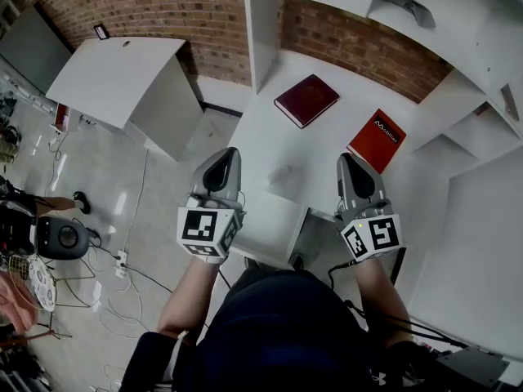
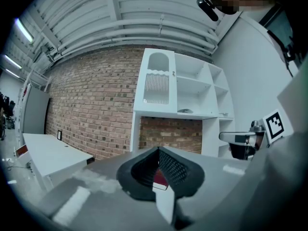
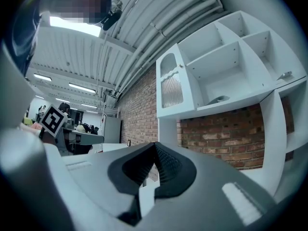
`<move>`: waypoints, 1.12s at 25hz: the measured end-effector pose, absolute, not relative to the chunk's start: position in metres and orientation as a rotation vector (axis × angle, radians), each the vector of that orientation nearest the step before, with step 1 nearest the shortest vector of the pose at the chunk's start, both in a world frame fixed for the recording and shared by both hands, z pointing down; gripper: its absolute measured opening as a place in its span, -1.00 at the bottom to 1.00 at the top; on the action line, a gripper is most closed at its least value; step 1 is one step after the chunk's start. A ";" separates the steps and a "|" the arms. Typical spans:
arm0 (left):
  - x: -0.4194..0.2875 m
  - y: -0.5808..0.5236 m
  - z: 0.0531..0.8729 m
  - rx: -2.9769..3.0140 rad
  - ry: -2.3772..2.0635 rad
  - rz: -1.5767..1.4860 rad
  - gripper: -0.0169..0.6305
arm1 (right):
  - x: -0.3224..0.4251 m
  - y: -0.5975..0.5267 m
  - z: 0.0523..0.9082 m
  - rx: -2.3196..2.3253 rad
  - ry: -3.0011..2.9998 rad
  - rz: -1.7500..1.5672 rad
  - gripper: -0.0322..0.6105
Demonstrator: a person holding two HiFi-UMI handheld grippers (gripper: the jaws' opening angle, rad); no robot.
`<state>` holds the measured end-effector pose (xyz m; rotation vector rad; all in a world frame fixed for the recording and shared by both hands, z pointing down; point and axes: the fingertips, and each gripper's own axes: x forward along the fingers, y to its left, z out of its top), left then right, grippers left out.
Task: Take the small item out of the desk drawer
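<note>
Both grippers hover side by side above the front of the white desk (image 1: 278, 158). My left gripper (image 1: 224, 157) is shut with nothing between its jaws, and the same shows in the left gripper view (image 2: 158, 151). My right gripper (image 1: 350, 162) is also shut and empty, as in the right gripper view (image 3: 155, 146). A dark red book (image 1: 306, 99) and a bright red book (image 1: 377, 140) lie on the desk beyond them. Below the desk's front edge, between the grippers, a grey drawer-like panel (image 1: 309, 237) shows. No small item is visible.
A white shelf unit (image 1: 425, 31) stands on the desk's far side, against a brick wall (image 1: 188, 15). A second white desk (image 1: 122, 76) stands to the left. Cables, a power strip (image 1: 122, 261) and a round speaker (image 1: 64, 238) lie on the floor at the left.
</note>
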<state>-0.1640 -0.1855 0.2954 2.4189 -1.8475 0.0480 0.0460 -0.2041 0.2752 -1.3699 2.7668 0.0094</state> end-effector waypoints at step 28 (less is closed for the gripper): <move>-0.169 -0.196 0.312 2.464 -1.734 0.059 -0.94 | 0.044 -0.198 0.279 -1.463 2.739 -0.019 -0.89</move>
